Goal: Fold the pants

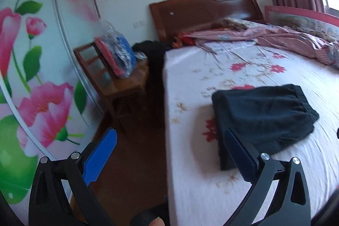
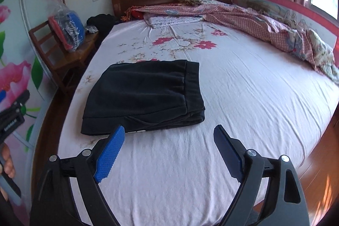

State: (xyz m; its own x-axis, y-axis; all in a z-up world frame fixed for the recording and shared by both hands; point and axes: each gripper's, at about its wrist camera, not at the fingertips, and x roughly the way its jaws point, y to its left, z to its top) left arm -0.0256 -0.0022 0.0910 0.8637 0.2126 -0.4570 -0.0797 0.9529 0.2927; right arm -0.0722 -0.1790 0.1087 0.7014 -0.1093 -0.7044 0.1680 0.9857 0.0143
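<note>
Just ahead of the right gripper [image 2: 169, 141], jaws spread wide and empty, the folded pants [image 2: 144, 94] are seen flat on the bed [image 2: 243, 120], long axis crosswise, while the left gripper [image 1: 169, 145], likewise wide and empty, hangs off the bed's left edge.

The left view is motion-blurred, and the right claw's finger [image 2: 111, 151] covers the pants' [image 2: 144, 94] near corner
</note>
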